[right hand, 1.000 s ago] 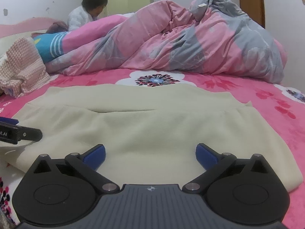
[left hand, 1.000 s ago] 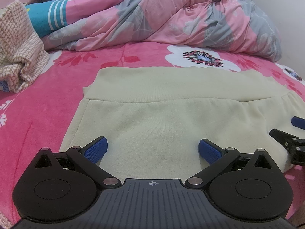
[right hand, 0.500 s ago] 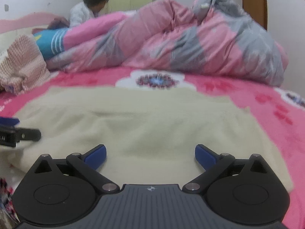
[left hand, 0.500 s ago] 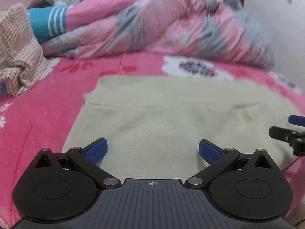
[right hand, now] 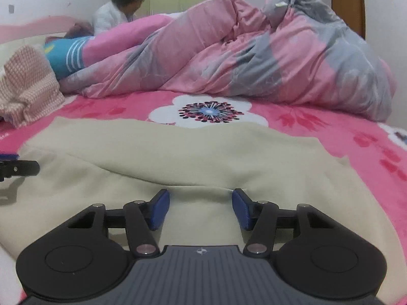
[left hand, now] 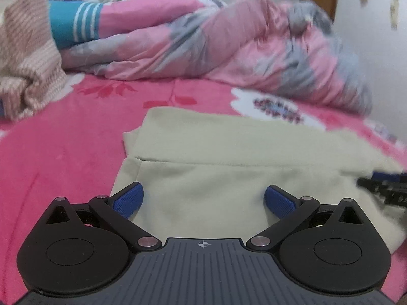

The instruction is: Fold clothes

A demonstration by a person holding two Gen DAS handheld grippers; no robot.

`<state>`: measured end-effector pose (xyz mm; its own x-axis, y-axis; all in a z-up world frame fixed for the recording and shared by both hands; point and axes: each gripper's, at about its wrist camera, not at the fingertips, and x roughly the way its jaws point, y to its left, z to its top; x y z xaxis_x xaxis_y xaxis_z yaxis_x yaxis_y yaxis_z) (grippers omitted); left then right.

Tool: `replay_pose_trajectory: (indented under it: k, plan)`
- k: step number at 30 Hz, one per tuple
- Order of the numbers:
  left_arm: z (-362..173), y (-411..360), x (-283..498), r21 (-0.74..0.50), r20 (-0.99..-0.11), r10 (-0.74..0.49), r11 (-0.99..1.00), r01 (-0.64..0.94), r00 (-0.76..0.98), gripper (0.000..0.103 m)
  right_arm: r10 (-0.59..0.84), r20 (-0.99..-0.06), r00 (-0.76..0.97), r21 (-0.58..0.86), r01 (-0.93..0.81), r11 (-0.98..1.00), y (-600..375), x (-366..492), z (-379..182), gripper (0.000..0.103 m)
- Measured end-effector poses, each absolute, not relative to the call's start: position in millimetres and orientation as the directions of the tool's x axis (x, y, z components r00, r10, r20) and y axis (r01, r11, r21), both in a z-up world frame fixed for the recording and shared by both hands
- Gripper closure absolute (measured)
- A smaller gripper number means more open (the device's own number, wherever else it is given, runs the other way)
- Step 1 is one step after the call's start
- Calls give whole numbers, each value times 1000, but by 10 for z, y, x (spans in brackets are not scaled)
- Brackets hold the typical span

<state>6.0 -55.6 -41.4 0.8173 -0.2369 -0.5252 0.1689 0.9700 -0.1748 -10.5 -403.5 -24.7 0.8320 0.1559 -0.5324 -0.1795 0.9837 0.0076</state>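
Right wrist: hand-held gripper narrower over garment.

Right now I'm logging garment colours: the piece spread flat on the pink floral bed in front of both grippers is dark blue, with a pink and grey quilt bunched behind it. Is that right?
Not quite. The garment is cream, not dark blue, as the right wrist view shows; only the gripper pads are blue. It does lie flat on the pink floral bed with the pink and grey quilt bunched behind it.

Home bedroom: bed, rumpled quilt.
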Motion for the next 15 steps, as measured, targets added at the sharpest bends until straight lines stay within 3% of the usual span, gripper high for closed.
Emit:
replay_pose_trajectory:
  k: [5, 8, 10, 12, 15]
  plan:
    - [-442, -555, 47, -169, -512, -243, 969, 181, 824, 0, 142, -508, 850, 26, -149, 988, -4142, -37, 29, 63]
    - [-445, -546, 45, -173, -508, -248, 968, 184, 825, 0, 113, -556, 823, 30, -116, 993, -4260, 217, -162, 64]
    - [-443, -540, 42, -174, -508, -249, 967, 185, 825, 0, 140, -574, 807, 108, -94, 990, -4345, 306, -150, 65]
    - [-445, -541, 28, -174, -506, -247, 968, 183, 827, 0, 106, -597, 796, 114, -47, 992, -4312, 325, 9, 74]
    - [-447, -547, 20, -172, -503, -245, 968, 181, 829, 0, 159, -560, 813, 137, -98, 986, -4211, 308, 176, 75]
